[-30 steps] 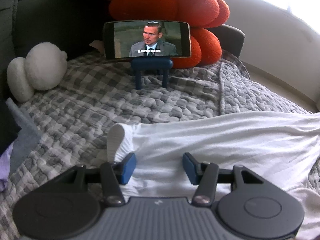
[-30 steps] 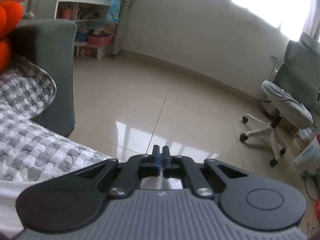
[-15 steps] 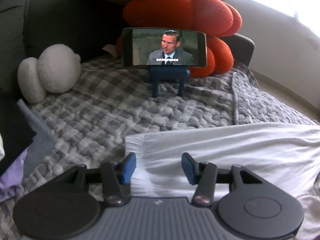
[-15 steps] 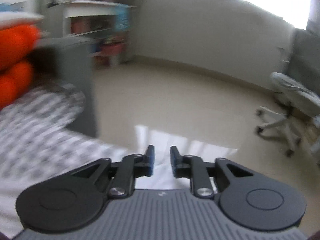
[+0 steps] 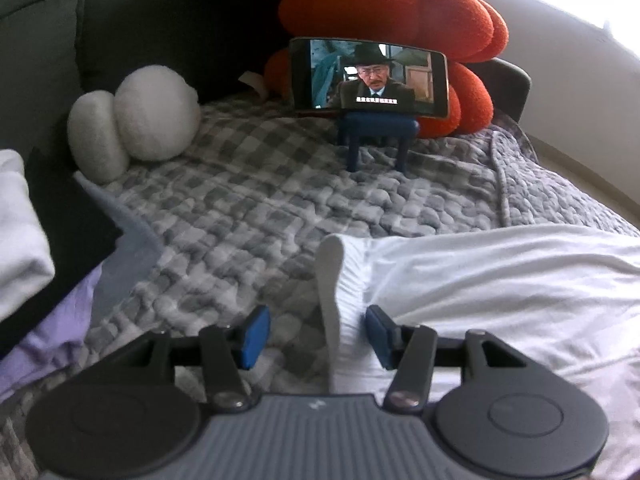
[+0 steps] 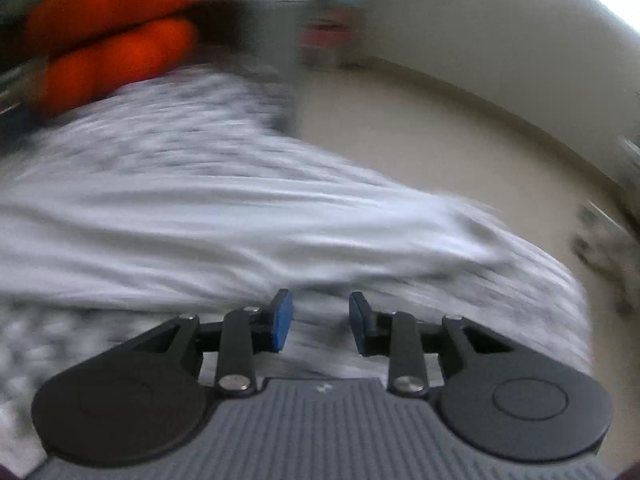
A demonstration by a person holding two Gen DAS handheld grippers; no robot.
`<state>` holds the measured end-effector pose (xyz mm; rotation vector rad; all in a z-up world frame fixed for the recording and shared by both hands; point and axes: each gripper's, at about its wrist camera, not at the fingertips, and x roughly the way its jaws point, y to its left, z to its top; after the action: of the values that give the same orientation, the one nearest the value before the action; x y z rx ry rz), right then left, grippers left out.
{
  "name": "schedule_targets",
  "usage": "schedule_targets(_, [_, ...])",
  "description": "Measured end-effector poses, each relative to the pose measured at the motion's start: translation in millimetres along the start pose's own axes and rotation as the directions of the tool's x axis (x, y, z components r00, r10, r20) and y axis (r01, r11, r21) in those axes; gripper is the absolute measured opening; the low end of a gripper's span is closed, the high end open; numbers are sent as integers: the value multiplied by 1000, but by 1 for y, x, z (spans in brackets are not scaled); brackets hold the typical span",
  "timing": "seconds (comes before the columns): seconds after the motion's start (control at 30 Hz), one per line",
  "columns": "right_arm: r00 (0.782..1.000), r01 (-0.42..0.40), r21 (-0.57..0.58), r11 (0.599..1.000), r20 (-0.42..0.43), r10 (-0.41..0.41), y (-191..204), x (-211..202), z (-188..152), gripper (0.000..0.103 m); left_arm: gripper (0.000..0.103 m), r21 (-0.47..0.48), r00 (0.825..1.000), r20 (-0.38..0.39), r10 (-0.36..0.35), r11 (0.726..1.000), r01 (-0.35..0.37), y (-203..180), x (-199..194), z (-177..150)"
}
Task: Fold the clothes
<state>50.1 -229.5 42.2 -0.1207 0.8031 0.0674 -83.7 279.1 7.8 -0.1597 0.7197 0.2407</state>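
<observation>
Right claw swings back over the bed, jaws opening

The right claw [image 6: 320, 322] (clenched a second ago) grips nothing; the left claw [image 5: 316, 336], released, straddles the white garment's [image 5: 500, 280] upturned edge on the checked blanket [image 5: 240, 208], ready to fold.

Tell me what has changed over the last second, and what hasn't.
The right gripper, shut a second ago over bare floor, has swung toward the white garment and its jaws are opening, nothing between them. The garment's ribbed end now sits between the left gripper's open pads. The phone on its stand stayed put.
</observation>
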Motion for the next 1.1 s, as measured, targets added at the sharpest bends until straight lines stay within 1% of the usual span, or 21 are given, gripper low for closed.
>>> schedule_targets(0.03, [1000, -11, 96, 995, 2, 11, -20, -3, -1, 32, 54, 6, 1000, 3, 0, 1000, 0, -1, -1, -1])
schedule_targets(0.1, [995, -95, 275, 957, 44, 87, -47, -7, -2, 32, 54, 16, 1000, 9, 6, 1000, -6, -3, -3, -1])
schedule_targets(0.17, [986, -168, 387, 906, 85, 147, -56, -5, 2, 32, 54, 12, 1000, 10, 8, 1000, -8, -5, -2, 0])
schedule_targets(0.2, [984, -180, 416, 891, 89, 157, -55, -1, 5, 32, 54, 10, 1000, 9, 7, 1000, -7, -6, -1, 0])
schedule_targets(0.23, [985, -175, 427, 887, 84, 154, -53, 6, 11, 32, 54, 13, 1000, 5, 13, 1000, -13, -7, 0, 0])
schedule_targets(0.3, [990, -138, 425, 894, 67, 121, -46, 19, 14, 32, 56, 29, 999, 0, 33, 999, -33, -9, 4, -2])
schedule_targets(0.33, [993, -118, 423, 898, 58, 103, -43, 26, 15, 25, 57, 37, 999, 4, 40, 999, -40, -10, 4, -2])
schedule_targets(0.37, [996, -84, 399, 913, 56, 68, -37, 29, 17, 7, 57, 43, 999, 7, 45, 998, -45, -10, 5, -2])
schedule_targets(0.4, [998, -42, 365, 930, 50, 26, -30, 30, 21, 1, 57, 45, 999, 4, 50, 998, -50, -11, 5, -1])
schedule_targets(0.43, [998, -20, 357, 934, 65, -3, -28, 25, 25, 1, 57, 44, 998, 2, 59, 997, -59, -10, 5, 0])
schedule_targets(0.47, [995, -8, 360, 933, 91, -27, -29, 17, 27, 1, 54, 45, 998, -1, 65, 997, -65, -10, 4, 1])
schedule_targets(0.53, [987, 20, 370, 929, 138, -77, -31, -2, 32, 1, 53, 52, 998, -3, 65, 997, -65, -11, 4, 1])
schedule_targets(0.63, [991, 66, 353, 933, 90, -104, -31, -3, 28, 1, 53, 47, 998, 2, 69, 997, -69, -11, 5, 0])
schedule_targets(0.7, [993, 106, 313, 944, 14, -116, -29, 12, 20, 1, 54, 33, 998, -3, 67, 997, -66, -10, 5, 1])
schedule_targets(0.73, [994, 107, 310, 945, -17, -107, -31, 19, 15, 2, 54, 25, 998, -7, 64, 998, -64, -9, 6, 2])
schedule_targets(0.77, [995, 95, 326, 941, -13, -96, -34, 19, 10, 2, 54, 24, 998, -10, 59, 998, -59, -8, 6, 2])
schedule_targets(0.83, [997, 59, 382, 922, 28, -75, -44, 11, 7, 2, 55, 26, 999, -12, 51, 998, -51, -7, 6, 2])
schedule_targets(0.93, [995, 58, 428, 902, 46, -86, -61, 5, 11, 4, 56, 34, 999, -10, 48, 998, -47, -6, 7, 2])
schedule_targets(1.0, [996, 45, 482, 875, 49, -78, -77, 5, 10, 15, 57, 30, 999, -9, 50, 998, -50, -6, 7, 2])
schedule_targets(1.03, [996, 31, 531, 847, 53, -70, -88, 7, 9, 16, 57, 30, 999, -8, 52, 998, -52, -6, 7, 2])
schedule_targets(1.1, [997, -15, 640, 768, 72, -40, -110, 12, 7, 16, 57, 30, 998, -7, 55, 998, -54, -6, 8, 2])
